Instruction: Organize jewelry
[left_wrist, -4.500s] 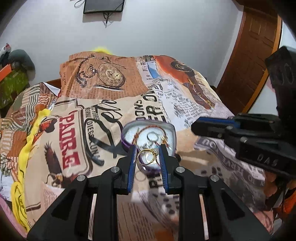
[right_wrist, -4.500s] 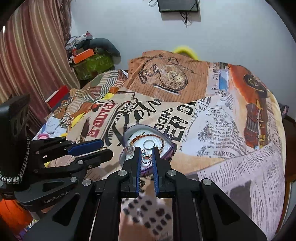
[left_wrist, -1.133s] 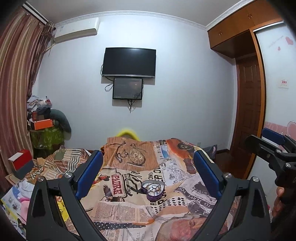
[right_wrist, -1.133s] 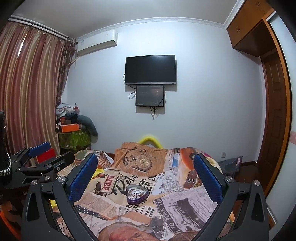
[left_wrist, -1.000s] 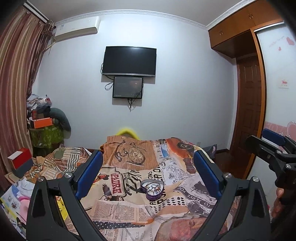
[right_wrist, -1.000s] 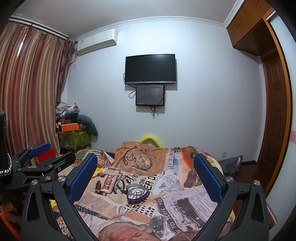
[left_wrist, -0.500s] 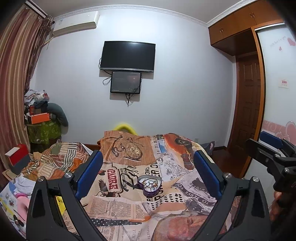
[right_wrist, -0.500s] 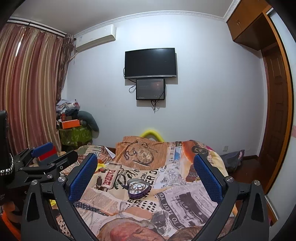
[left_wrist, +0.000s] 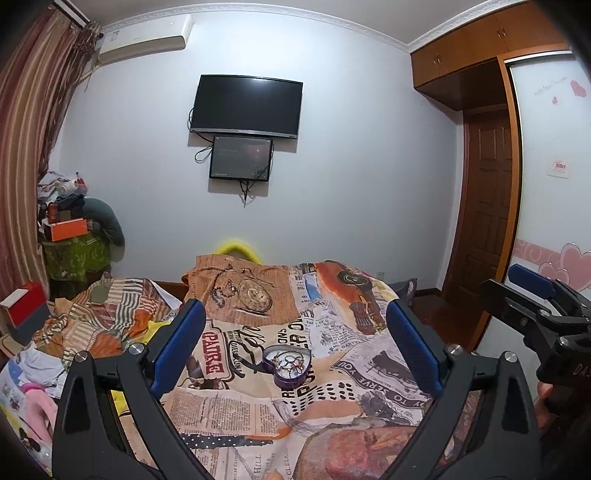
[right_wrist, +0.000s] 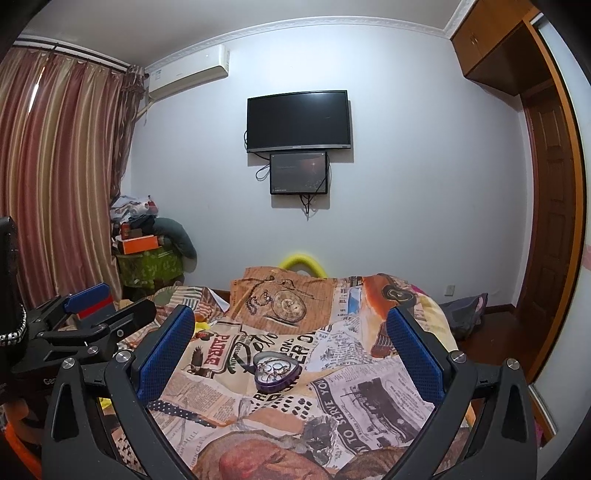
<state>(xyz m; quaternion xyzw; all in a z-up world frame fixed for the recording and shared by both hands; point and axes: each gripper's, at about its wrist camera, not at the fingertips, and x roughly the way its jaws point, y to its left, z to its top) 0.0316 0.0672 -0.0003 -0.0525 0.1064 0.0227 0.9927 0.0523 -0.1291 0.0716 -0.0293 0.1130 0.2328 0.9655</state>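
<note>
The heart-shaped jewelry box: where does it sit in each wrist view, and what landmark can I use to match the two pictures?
Left wrist view: the heart-shaped jewelry box sits just below centre on the bedspread, between the open blue pads.
Right wrist view: the box lies left of centre, lower half, on the same bedspread.
Shared landmark: the pocket-watch print lies just beyond the box, toward the wall.

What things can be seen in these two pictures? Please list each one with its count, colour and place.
Heart-shaped box: one, purple, open, on the bed, holding rings.
Bedcover: one, newspaper print, orange and cream.
Television: one, black, on the wall.
Small screen: one, dark, under the television.
Air conditioner: one, white, high on the wall.
Curtain: striped, red-brown, at left.
Door: one, brown wood, at right.
Left gripper: black, blue pads, open, empty.
Right gripper: same, open, empty.
</note>
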